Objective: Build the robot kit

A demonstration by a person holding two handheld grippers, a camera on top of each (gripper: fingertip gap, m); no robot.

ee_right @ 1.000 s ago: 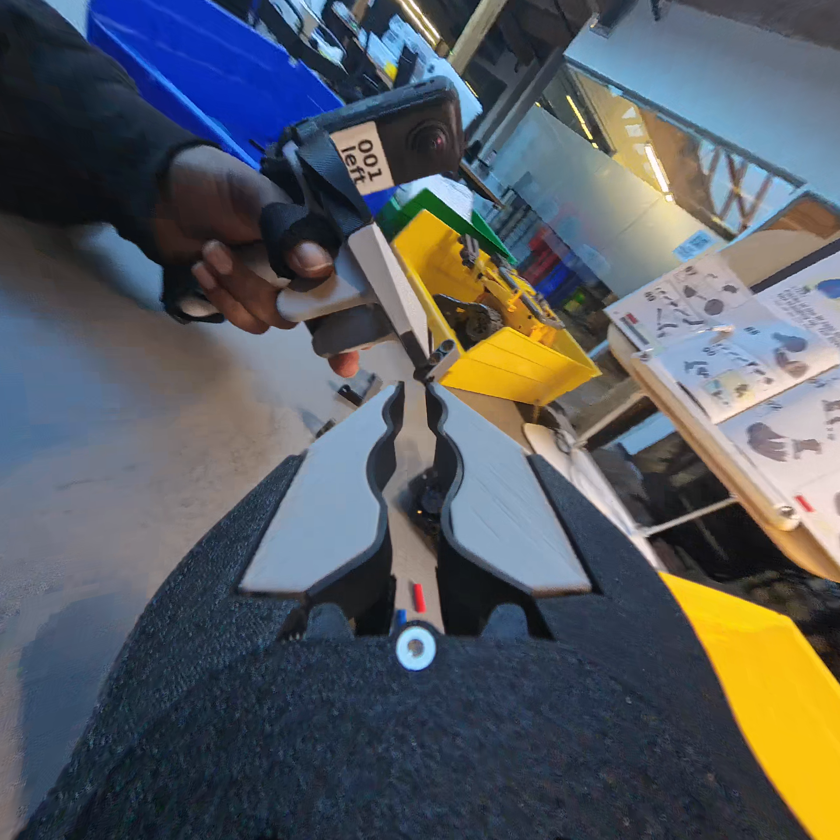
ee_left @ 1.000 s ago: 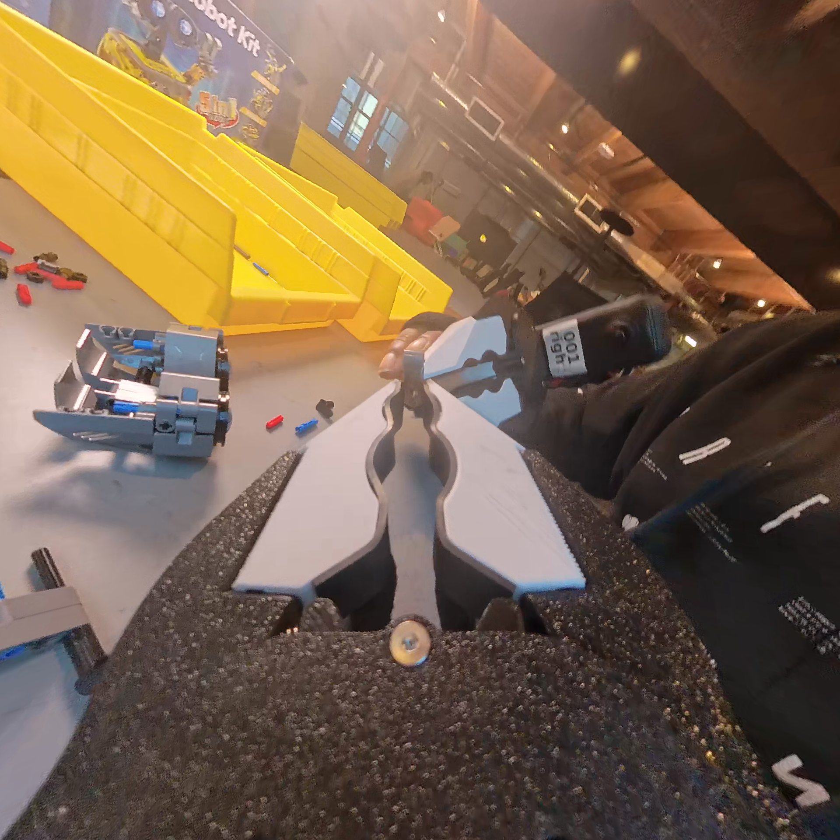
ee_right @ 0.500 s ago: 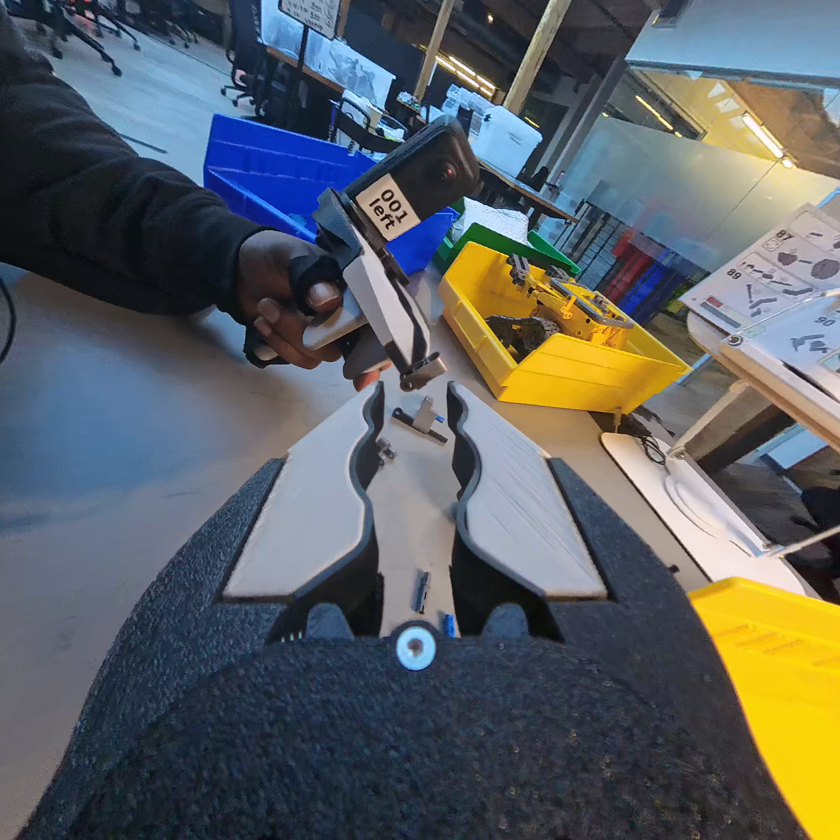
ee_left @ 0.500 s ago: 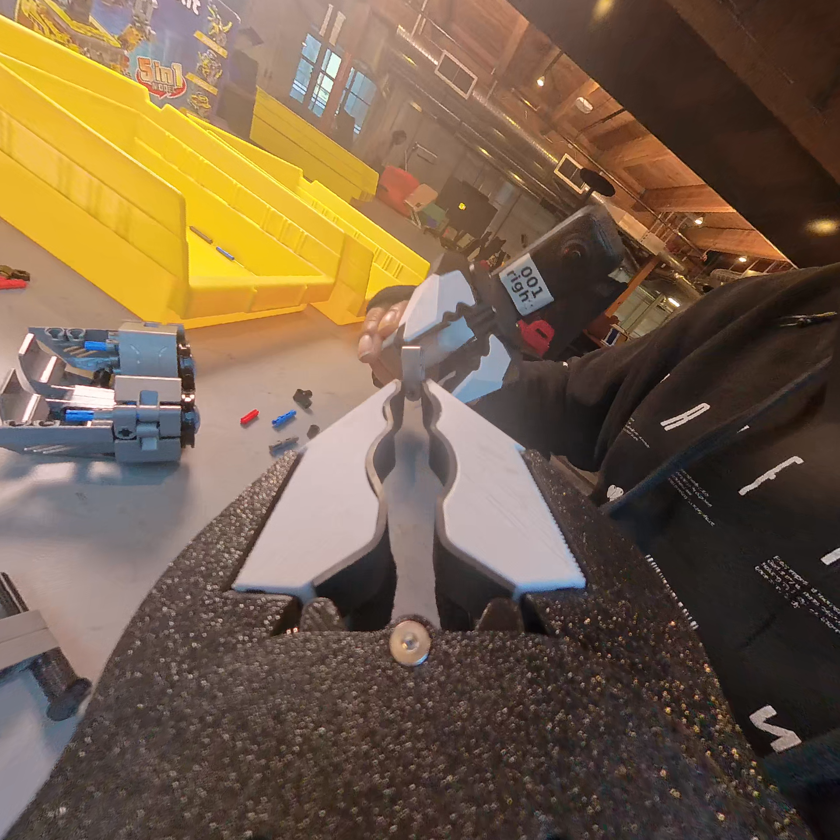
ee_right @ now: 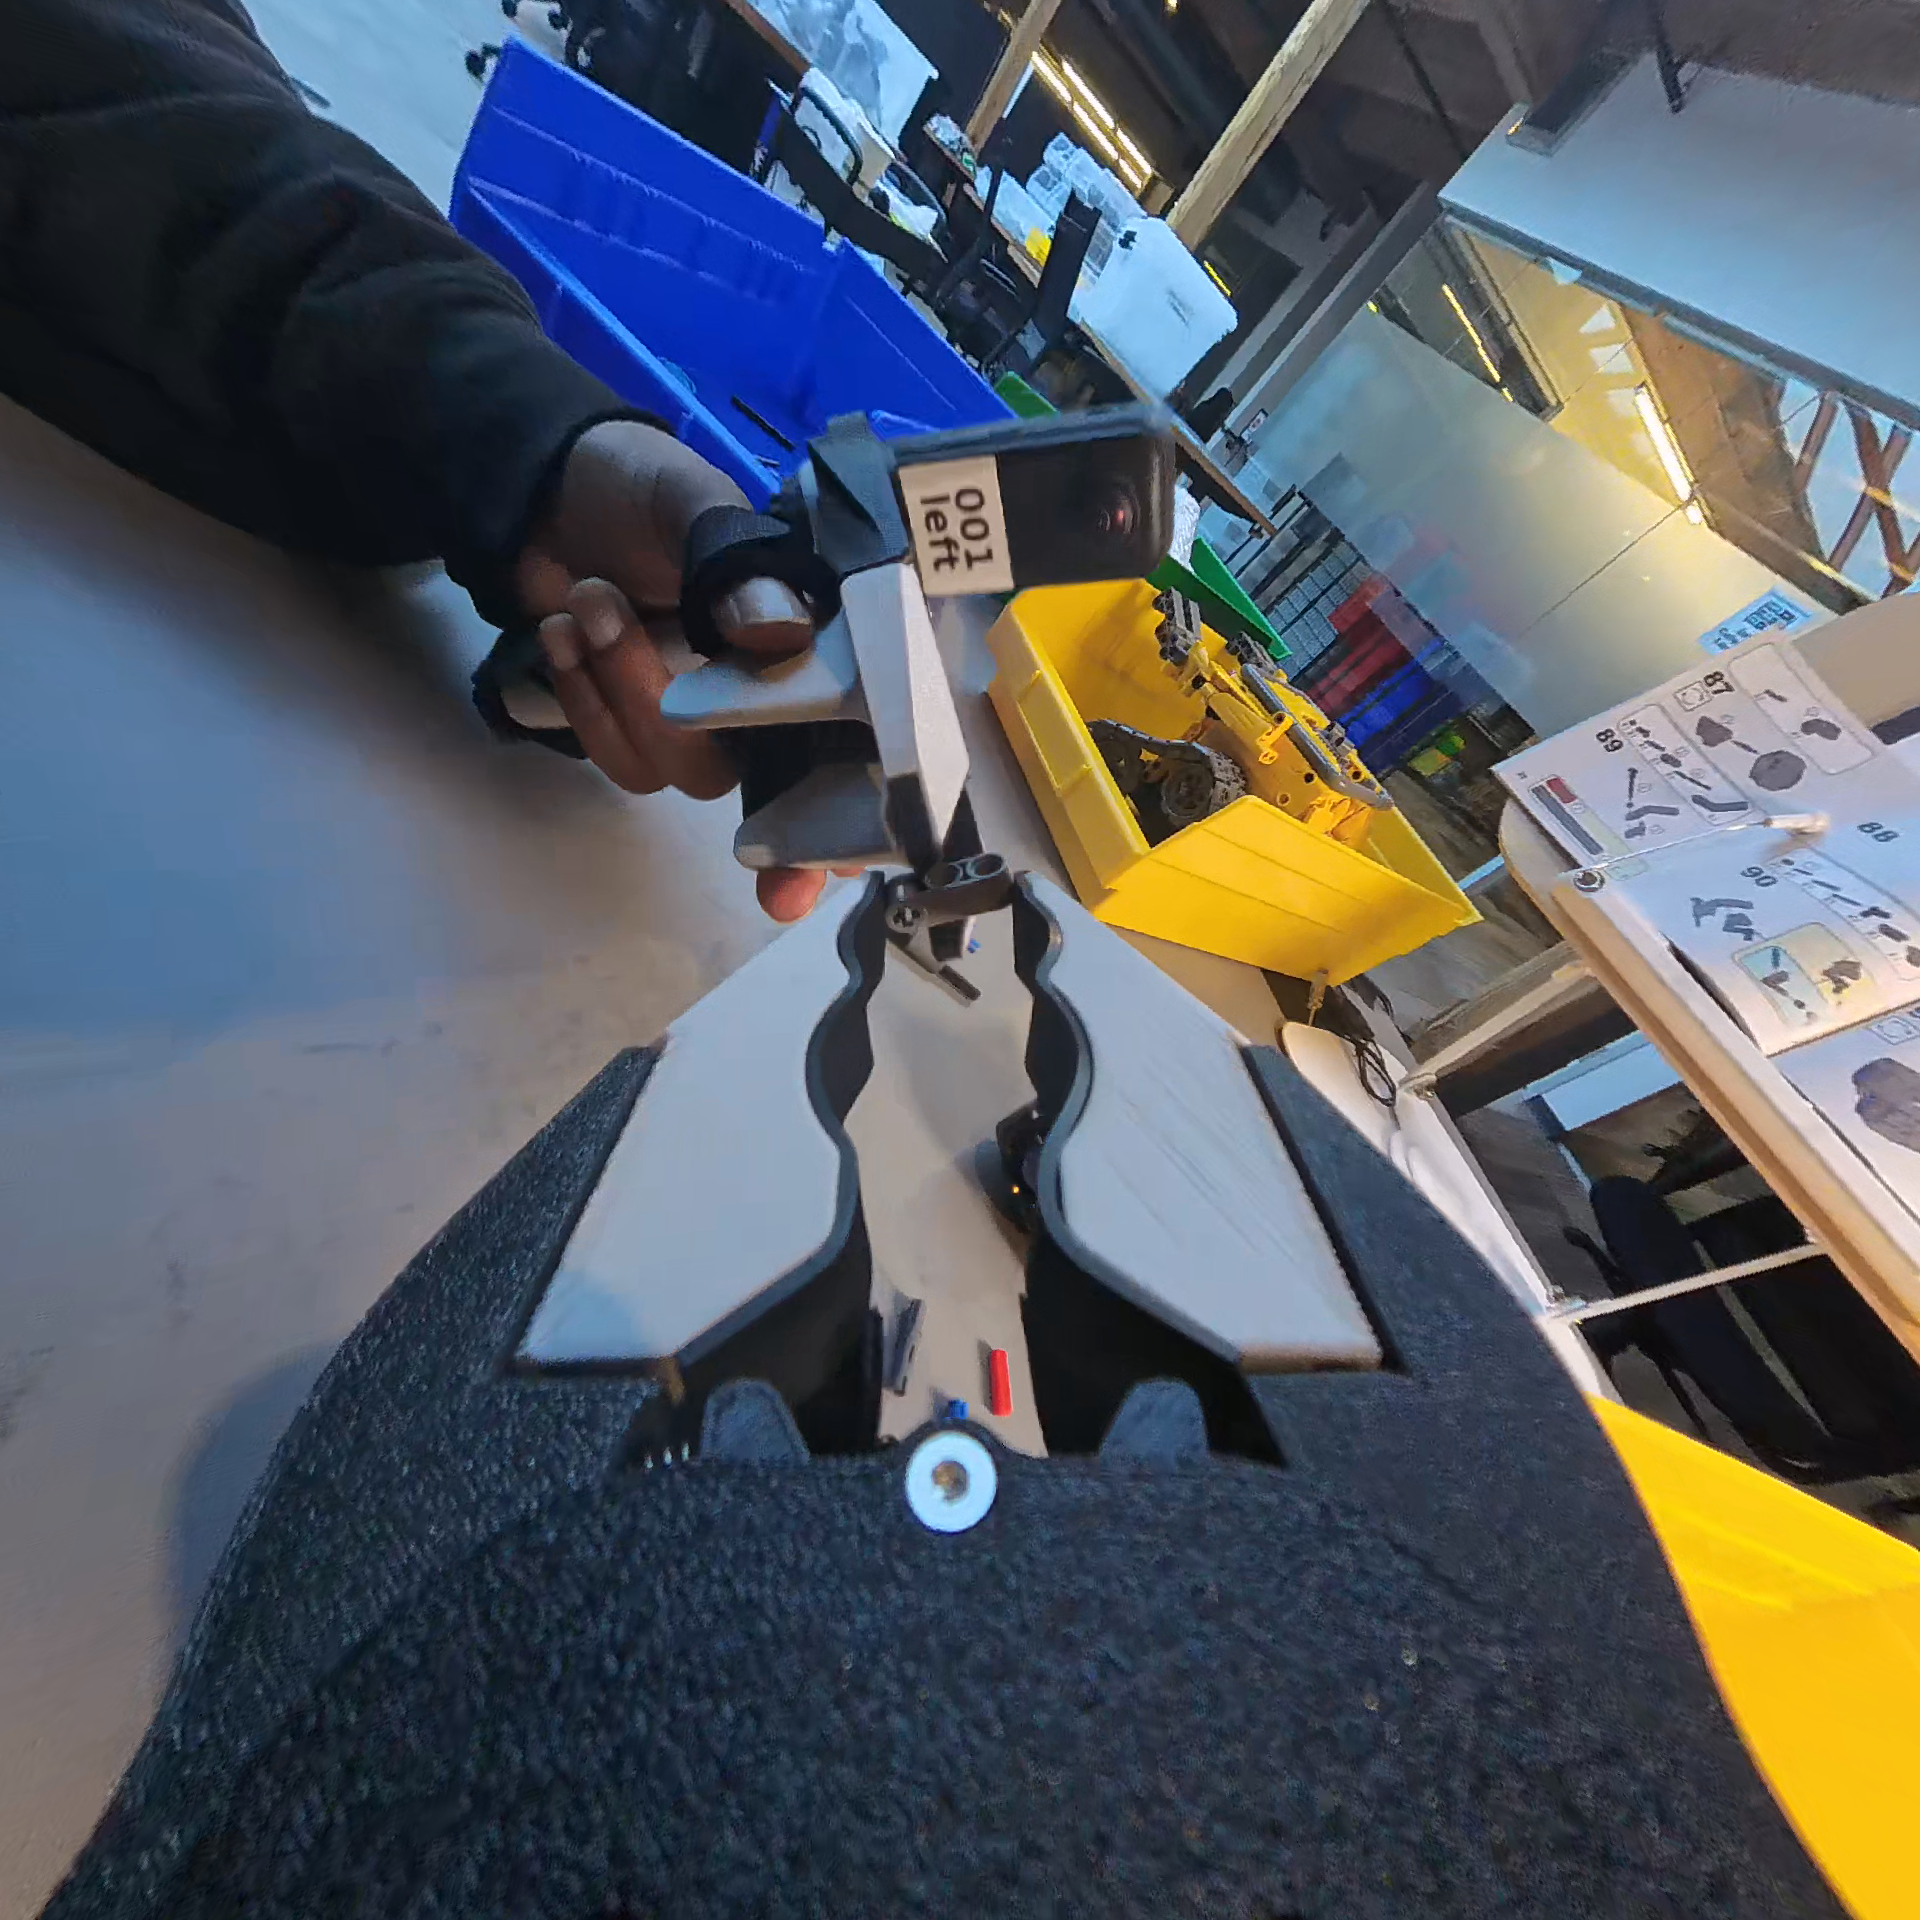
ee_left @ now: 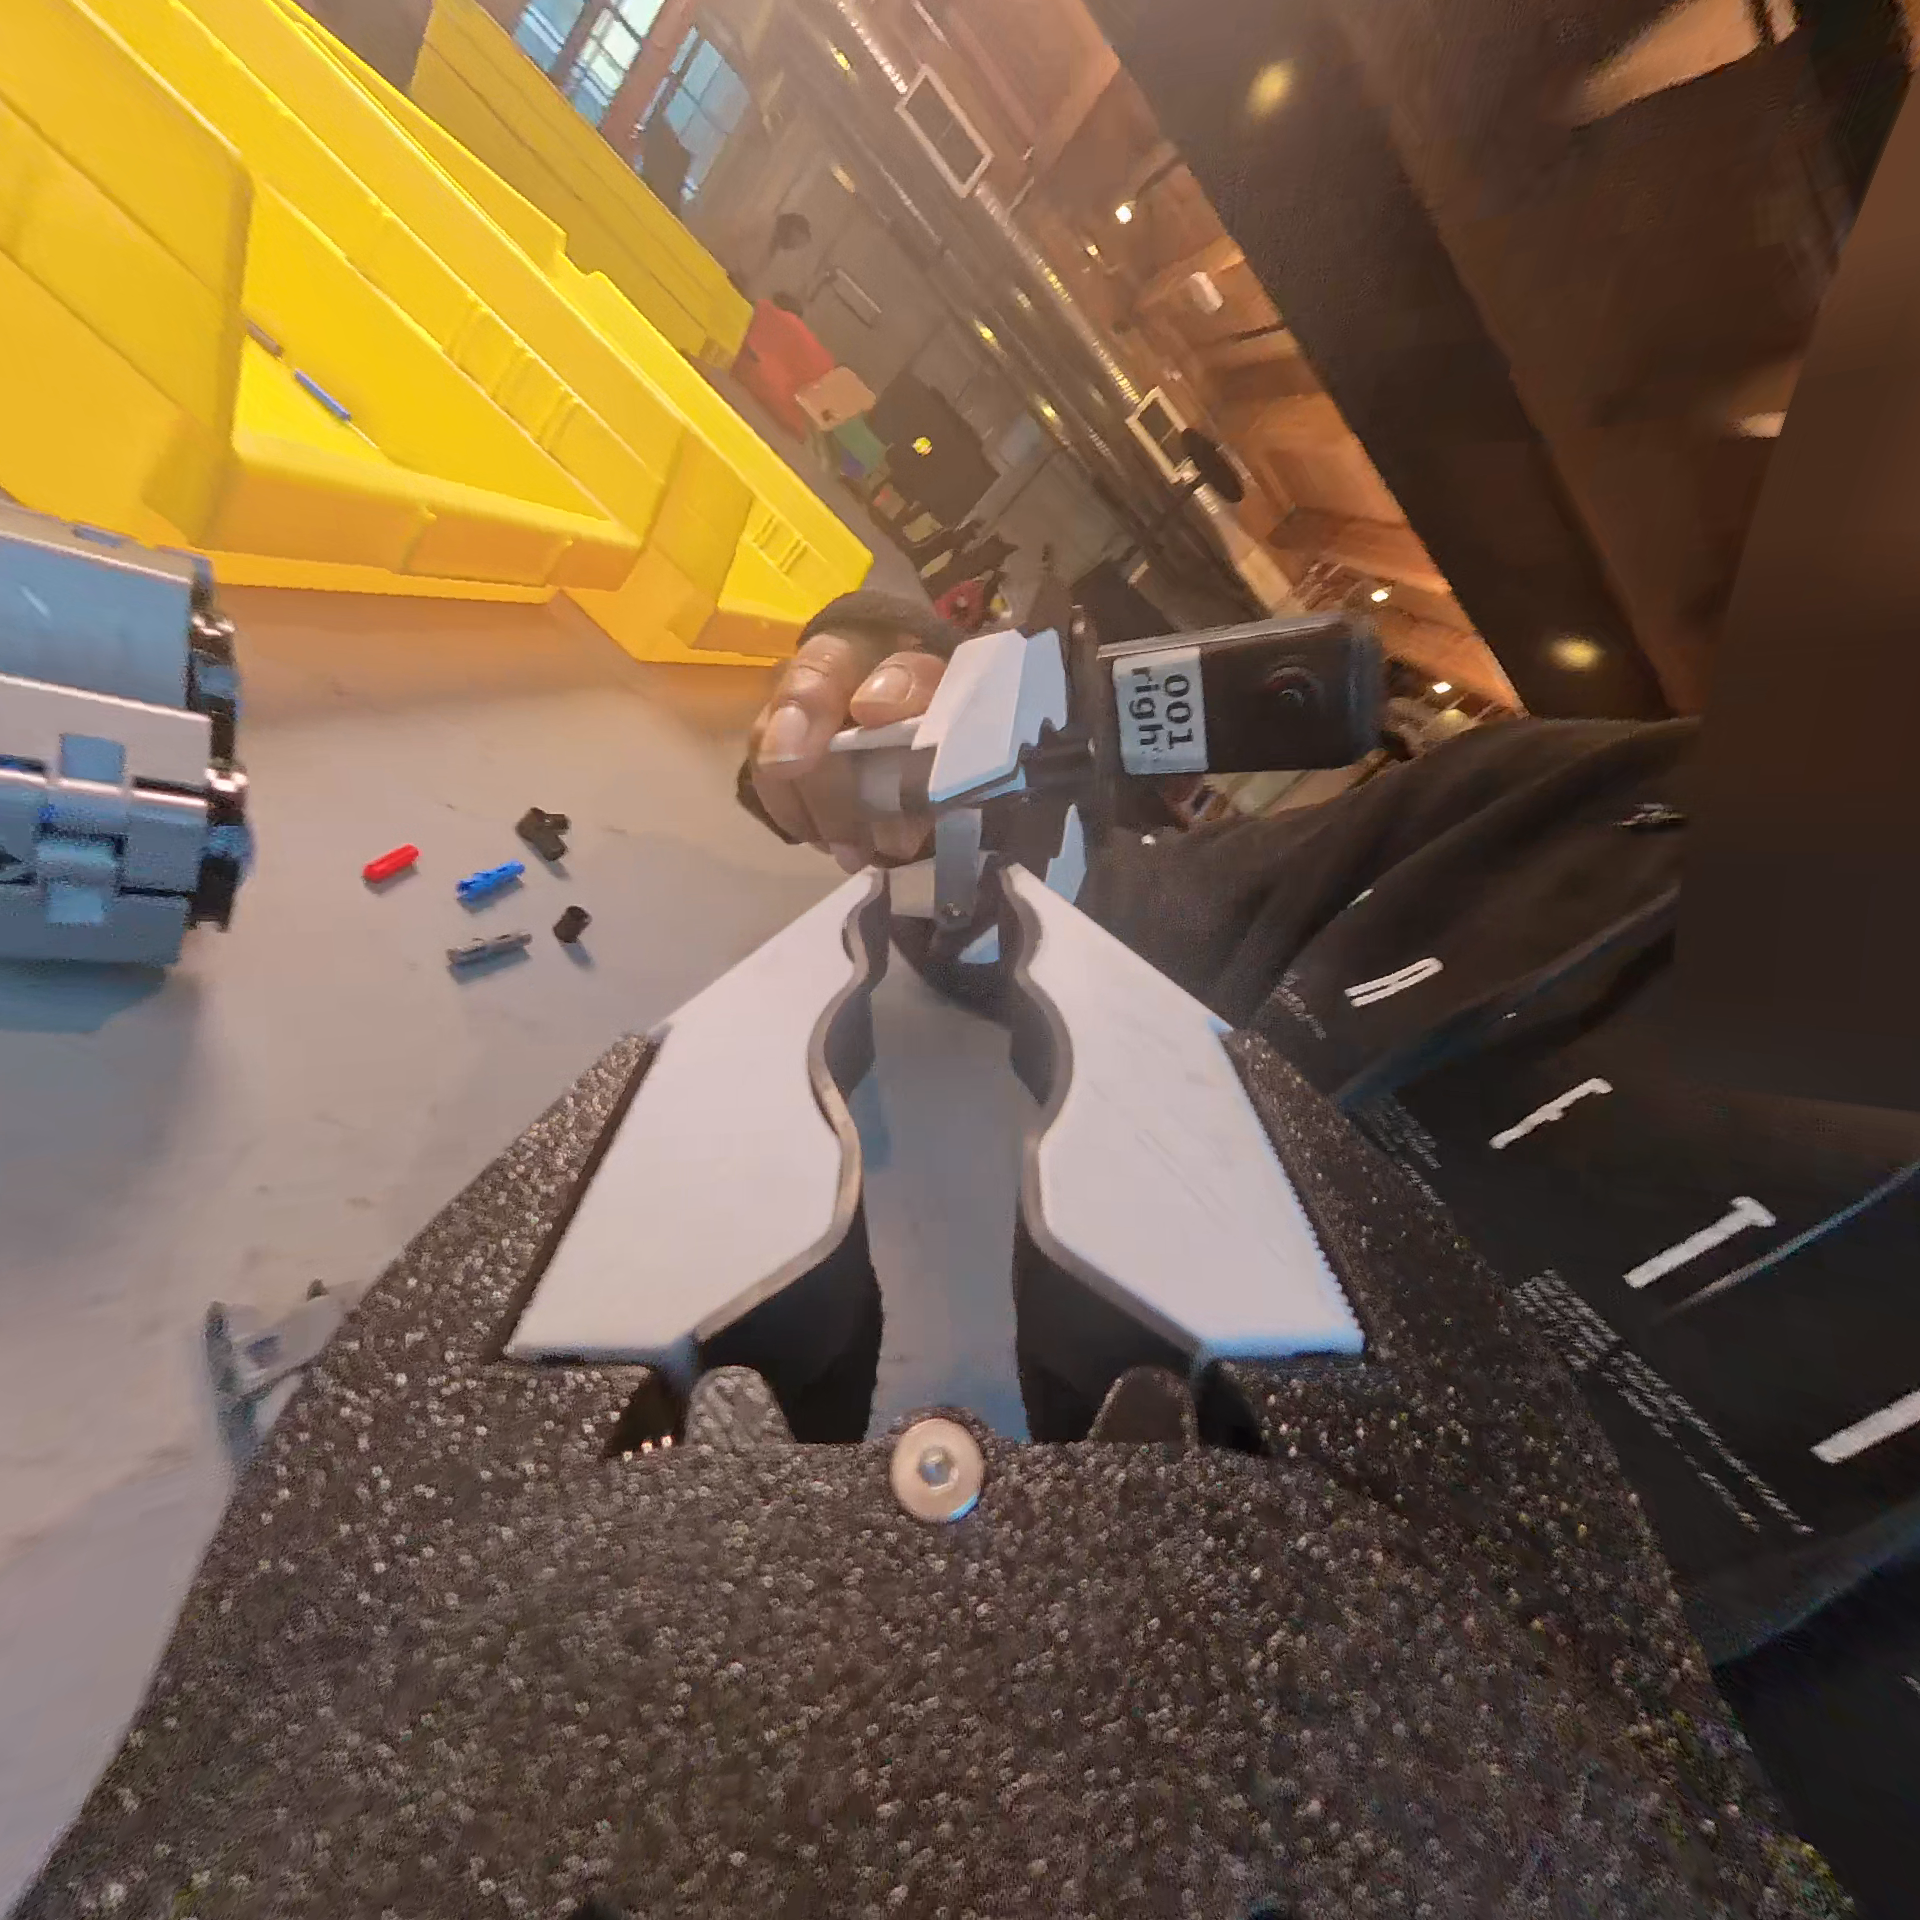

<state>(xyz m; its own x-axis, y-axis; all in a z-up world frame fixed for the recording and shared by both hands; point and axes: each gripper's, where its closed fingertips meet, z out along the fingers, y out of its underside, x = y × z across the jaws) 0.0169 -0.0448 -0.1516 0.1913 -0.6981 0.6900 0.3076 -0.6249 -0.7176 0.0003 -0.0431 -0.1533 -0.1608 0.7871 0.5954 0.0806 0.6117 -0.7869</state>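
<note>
My right gripper (ee_right: 948,896) is pinched onto a dark connector piece (ee_right: 940,894), which spans the narrow gap from one fingertip to the other, held above the worktop (ee_right: 260,935). My left gripper (ee_left: 948,899) comes at the same piece from the opposite side, its fingers set only narrowly apart and its tips meeting the piece. I cannot tell whether it truly grips it or only touches. A hand (ee_left: 831,748) holds the right tool, and another hand (ee_right: 623,644) holds the left.

On the worktop to the left of the left gripper lie loose pins: a red pin (ee_left: 391,862), a blue pin (ee_left: 488,881) and small black bits (ee_left: 542,831). A grey toy assembly (ee_left: 94,748) sits farther left, with yellow bins (ee_left: 416,416) behind it. Ahead of the right gripper, toward the far edge, stands a yellow bin (ee_right: 1268,894) with a yellow tracked model (ee_right: 1268,727) in it. A blue bin (ee_right: 675,260) stands behind it, and an open instruction booklet (ee_right: 1766,831) is propped off the right edge.
</note>
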